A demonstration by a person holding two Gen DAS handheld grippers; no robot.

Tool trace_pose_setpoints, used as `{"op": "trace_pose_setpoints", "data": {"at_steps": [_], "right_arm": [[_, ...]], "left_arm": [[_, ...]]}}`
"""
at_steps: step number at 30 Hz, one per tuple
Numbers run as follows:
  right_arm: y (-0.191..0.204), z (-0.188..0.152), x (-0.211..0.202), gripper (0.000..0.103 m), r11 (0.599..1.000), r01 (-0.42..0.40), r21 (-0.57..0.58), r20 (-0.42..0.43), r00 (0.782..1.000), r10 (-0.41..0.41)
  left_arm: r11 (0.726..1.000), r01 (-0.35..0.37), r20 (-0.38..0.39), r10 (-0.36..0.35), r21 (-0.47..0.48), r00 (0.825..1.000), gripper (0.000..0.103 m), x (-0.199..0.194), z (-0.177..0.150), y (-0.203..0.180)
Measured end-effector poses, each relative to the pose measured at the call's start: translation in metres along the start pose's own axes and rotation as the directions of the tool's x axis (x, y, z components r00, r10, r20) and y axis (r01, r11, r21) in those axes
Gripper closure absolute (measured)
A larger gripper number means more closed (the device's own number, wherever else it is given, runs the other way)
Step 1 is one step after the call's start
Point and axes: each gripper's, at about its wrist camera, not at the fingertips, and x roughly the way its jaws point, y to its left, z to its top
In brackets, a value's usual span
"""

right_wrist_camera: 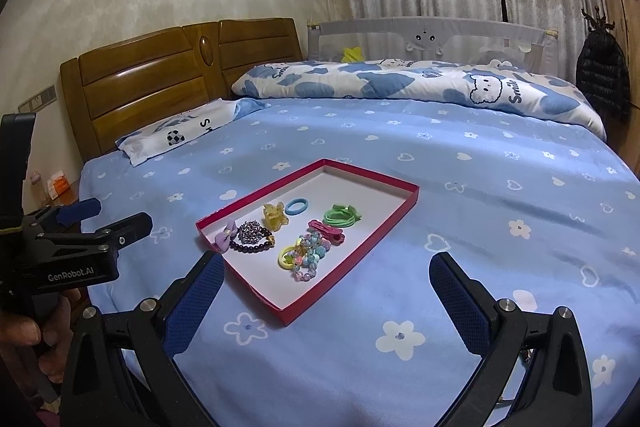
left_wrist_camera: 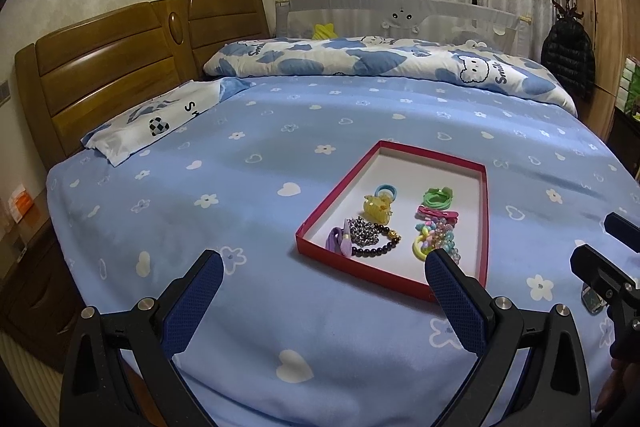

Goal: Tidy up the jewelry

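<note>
A shallow red tray (left_wrist_camera: 334, 193) (right_wrist_camera: 256, 195) with a white floor lies on the blue bedsheet. In it lie a yellow claw clip (left_wrist_camera: 378, 207) (right_wrist_camera: 275, 215), a blue hair tie (right_wrist_camera: 296, 206), green hair ties (left_wrist_camera: 438, 197) (right_wrist_camera: 342, 215), pink clips (left_wrist_camera: 437, 214) (right_wrist_camera: 326, 231), a dark bead bracelet (left_wrist_camera: 374, 247) (right_wrist_camera: 252, 247), a silver chain (left_wrist_camera: 362, 231), a purple bow (right_wrist_camera: 224, 239) and pastel bead bracelets (left_wrist_camera: 438, 241) (right_wrist_camera: 308, 255). My left gripper (left_wrist_camera: 324, 267) is open and empty just short of the tray's near edge. My right gripper (right_wrist_camera: 326, 269) is open and empty in front of the tray.
A wooden headboard (left_wrist_camera: 120, 67) and a pillow (left_wrist_camera: 152, 121) lie at the left. A rolled blue-and-white quilt (left_wrist_camera: 380, 61) lies along the far side. A small object (left_wrist_camera: 592, 301) lies on the sheet at the right. A nightstand (left_wrist_camera: 24, 251) stands at the left.
</note>
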Motion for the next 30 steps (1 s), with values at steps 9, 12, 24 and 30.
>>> {"op": "trace_pose_setpoints", "data": {"at_steps": [9, 12, 24, 30], "right_arm": [[-0.0011, 0.0001, -0.0003, 0.0, 1.0, -0.001, 0.002, -0.002, 1.0, 0.001], [-0.0008, -0.0007, -0.0003, 0.0, 1.0, -0.001, 0.003, -0.003, 1.0, 0.001], [-0.0009, -0.0009, -0.0005, 0.0, 1.0, -0.001, 0.003, -0.006, 1.0, 0.001], [-0.0008, -0.0007, -0.0005, 0.0, 1.0, -0.001, 0.003, -0.004, 1.0, 0.001]], "left_arm": [[1.0, 0.004, -0.007, -0.004, 0.008, 1.0, 0.001, 0.0019, 0.0006, 0.0018], [1.0, 0.003, -0.006, -0.003, 0.008, 1.0, 0.001, 0.0019, 0.0012, 0.0022], [1.0, 0.001, -0.007, -0.001, 0.009, 1.0, 0.001, 0.0008, 0.0005, 0.0002], [1.0, -0.001, -0.007, 0.001, 0.012, 1.0, 0.001, 0.0014, 0.0013, 0.0007]]}}
